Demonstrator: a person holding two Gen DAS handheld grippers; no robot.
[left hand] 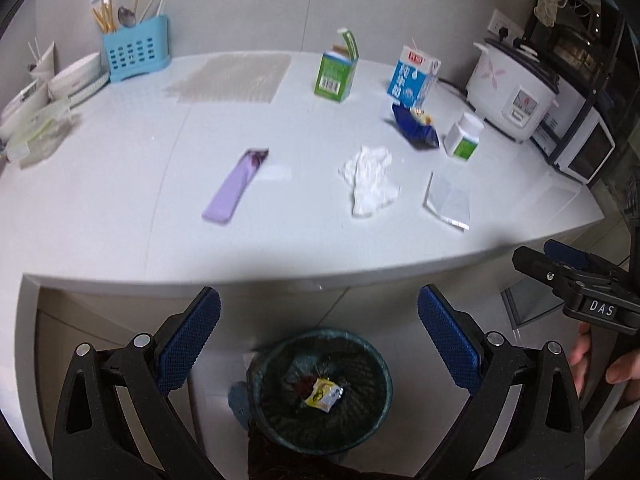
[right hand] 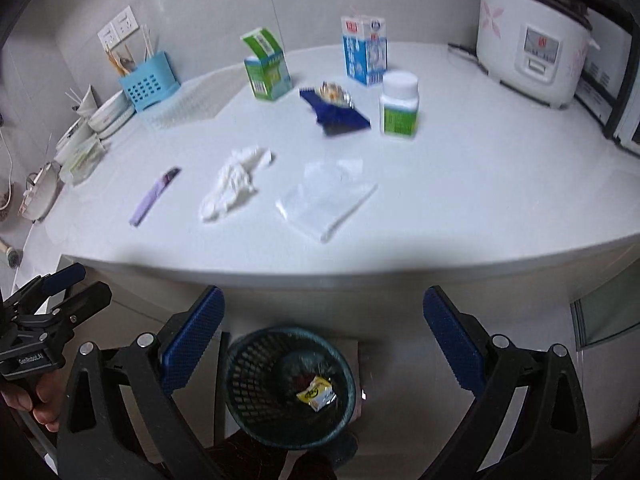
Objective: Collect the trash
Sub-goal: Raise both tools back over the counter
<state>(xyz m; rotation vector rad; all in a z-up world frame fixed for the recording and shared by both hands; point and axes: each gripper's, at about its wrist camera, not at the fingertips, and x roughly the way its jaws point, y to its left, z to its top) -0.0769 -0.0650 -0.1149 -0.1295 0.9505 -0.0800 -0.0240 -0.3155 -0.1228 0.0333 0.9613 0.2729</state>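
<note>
While both tools hang over the bin: the left gripper [left hand: 319, 332] and right gripper [right hand: 323, 336] stand wide open, blue pads [left hand: 191, 344] spread, holding nothing.
Step in hand: between pickups, by the look of it — one yellow sachet [left hand: 324, 394] lies in the mesh wastebasket [left hand: 256, 392] on the floor below the counter edge; much litter is left on the white counter [left hand: 120, 200].
Next move: likely a reach up and forward to the nearest piece, then pads closing on something flat or limp.
Trash, near edge: lilac wrapper [left hand: 236, 186], crumpled tissue [left hand: 370, 180] and clear plastic bag [right hand: 324, 200], each apart from the others.
Trash, farther back: torn blue snack packet [right hand: 334, 110] — just beside a white pill bottle [right hand: 399, 104] — with an open green carton [right hand: 266, 64] and blue milk carton [right hand: 365, 50] upright behind.
Handling: thin, light pieces; the bag may slip.
</note>
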